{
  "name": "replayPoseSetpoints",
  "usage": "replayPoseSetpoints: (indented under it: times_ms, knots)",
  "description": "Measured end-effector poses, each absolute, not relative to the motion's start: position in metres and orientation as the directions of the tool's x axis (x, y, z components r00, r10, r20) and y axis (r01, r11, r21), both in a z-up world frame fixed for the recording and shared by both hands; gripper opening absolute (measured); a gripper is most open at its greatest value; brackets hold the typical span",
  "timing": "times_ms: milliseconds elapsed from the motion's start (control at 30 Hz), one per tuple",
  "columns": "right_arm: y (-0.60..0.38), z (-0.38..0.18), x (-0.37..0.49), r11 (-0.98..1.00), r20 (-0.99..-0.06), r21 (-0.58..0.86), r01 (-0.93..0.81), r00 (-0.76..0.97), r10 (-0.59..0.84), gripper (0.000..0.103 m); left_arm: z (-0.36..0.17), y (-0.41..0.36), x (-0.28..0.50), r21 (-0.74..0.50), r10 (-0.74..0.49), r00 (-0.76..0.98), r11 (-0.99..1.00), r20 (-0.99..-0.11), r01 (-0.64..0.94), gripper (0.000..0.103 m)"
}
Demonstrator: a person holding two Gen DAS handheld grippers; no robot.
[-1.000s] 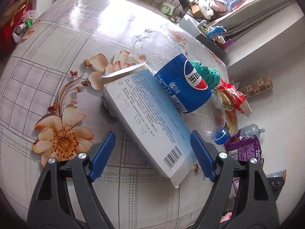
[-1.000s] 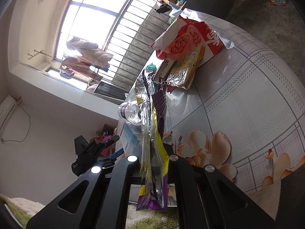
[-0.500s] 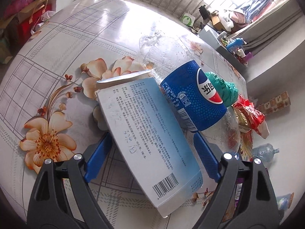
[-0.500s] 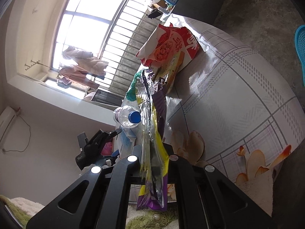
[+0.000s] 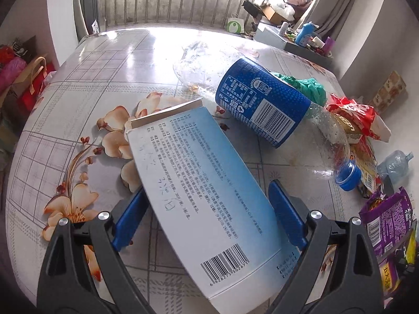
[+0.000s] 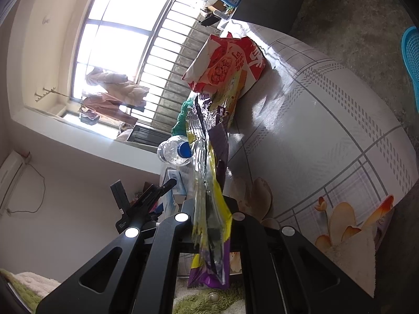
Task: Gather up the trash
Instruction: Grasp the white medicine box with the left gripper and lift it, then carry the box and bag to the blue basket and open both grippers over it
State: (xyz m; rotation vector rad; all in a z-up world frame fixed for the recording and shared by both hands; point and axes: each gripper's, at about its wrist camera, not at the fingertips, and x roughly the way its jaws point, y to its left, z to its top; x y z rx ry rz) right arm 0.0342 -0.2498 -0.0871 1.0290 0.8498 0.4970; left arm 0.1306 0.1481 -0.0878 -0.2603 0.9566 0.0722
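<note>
Floral tablecloth (image 5: 110,60) under left gripper (image 5: 207,212), just-widened around box (image 5: 204,196); right gripper (image 6: 209,217) pinching wrapper (image 6: 209,209).

The worktop (image 5: 110,78) has grey checks and orange flowers, the box (image 5: 207,204) is white and pale blue, and the bottle label (image 5: 262,104) is blue.

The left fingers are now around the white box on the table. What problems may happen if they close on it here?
1. The white box lies askew between the open left gripper, whose jaws have just been opening; it may twist on closing.
2. The Pepsi bottle lies close beside the box; lifting may roll it toward the table edge.
3. The right gripper pinches a purple snack wrapper that hangs loose and could slip.
</note>
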Motion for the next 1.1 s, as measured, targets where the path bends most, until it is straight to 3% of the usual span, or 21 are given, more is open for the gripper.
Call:
replayPoseSetpoints:
  times_ms: [267,433,567,767,933,1100]
  knots:
    - [-0.246,-0.085,0.036,0.457,-0.377,0.889,0.014,0.588,0.716,0.005,-0.085,0.163,0.100,-0.218,-0.171,0.522,0.975,-0.836,-0.030,0.080]
    - [-0.242,-0.080,0.036,0.464,-0.377,0.886,0.003,0.589,0.715,0.005,-0.081,0.173,0.073,-0.374,-0.335,0.486,0.927,-0.807,0.018,0.075]
    - [-0.240,-0.078,0.036,0.469,-0.375,0.883,-0.005,0.593,0.713,0.005,-0.073,0.165,0.059,-0.420,-0.396,0.485,0.905,-0.780,0.063,0.074]
    - [-0.251,-0.068,0.030,0.473,-0.359,0.881,-0.018,0.627,0.692,0.005,-0.057,0.139,0.054,-0.569,-0.573,0.445,0.807,-0.688,0.160,0.074]
    - [-0.296,-0.051,0.014,0.467,-0.312,0.884,-0.011,0.730,0.608,0.005,-0.028,0.088,0.068,-0.625,-0.690,0.393,0.721,-0.608,0.299,0.073]
    - [-0.371,-0.038,-0.017,0.491,-0.313,0.867,0.087,0.861,0.401,0.005,0.004,0.007,0.095,-0.640,-0.784,0.280,0.617,-0.555,0.458,0.073]
